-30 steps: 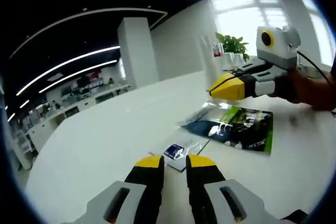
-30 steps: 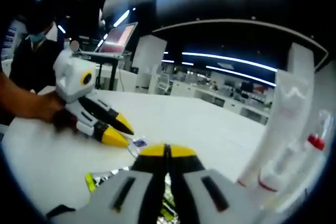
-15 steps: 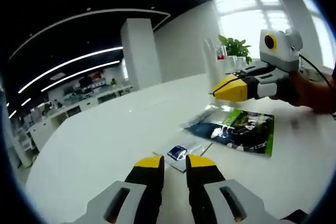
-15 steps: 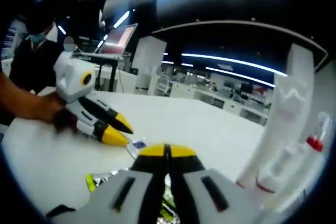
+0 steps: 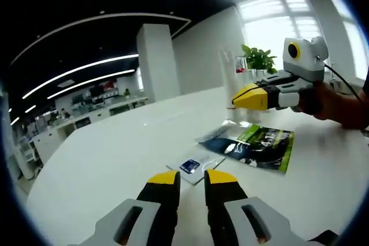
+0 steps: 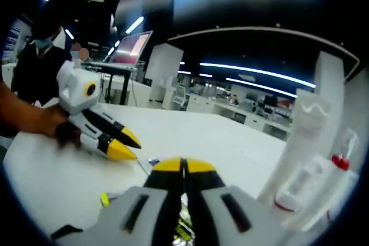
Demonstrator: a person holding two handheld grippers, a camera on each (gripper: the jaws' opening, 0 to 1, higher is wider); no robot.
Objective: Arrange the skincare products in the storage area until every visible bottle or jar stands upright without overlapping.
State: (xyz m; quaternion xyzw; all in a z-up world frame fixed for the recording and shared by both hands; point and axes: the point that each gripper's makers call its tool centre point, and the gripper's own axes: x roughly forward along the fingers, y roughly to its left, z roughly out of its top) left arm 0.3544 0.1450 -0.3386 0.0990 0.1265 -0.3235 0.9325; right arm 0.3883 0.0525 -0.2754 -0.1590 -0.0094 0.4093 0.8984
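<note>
My left gripper (image 5: 192, 178) hovers open over the white table (image 5: 104, 159), nothing between its jaws. Just beyond it lies a small flat sachet with a blue label (image 5: 193, 166). A larger dark and green packet (image 5: 256, 147) lies flat further right. My right gripper (image 5: 239, 97), held by a hand, hangs shut above that packet. In the right gripper view my right gripper (image 6: 183, 166) is shut and holds nothing, and the left gripper (image 6: 128, 145) stands open at the left. A tall white tube (image 6: 305, 142) and a bottle with a red cap (image 6: 340, 162) stand upright at the right.
Clear bottles (image 5: 233, 79) and a potted plant (image 5: 259, 56) stand at the table's far side near the window. A person (image 6: 34, 56) stands behind the table by a laptop on a stand (image 6: 130, 44). Bare tabletop stretches left of the sachets.
Both views have shifted slightly with the hands. The right gripper has drifted a little over the green packet. Nothing was taken hold of or let go.
</note>
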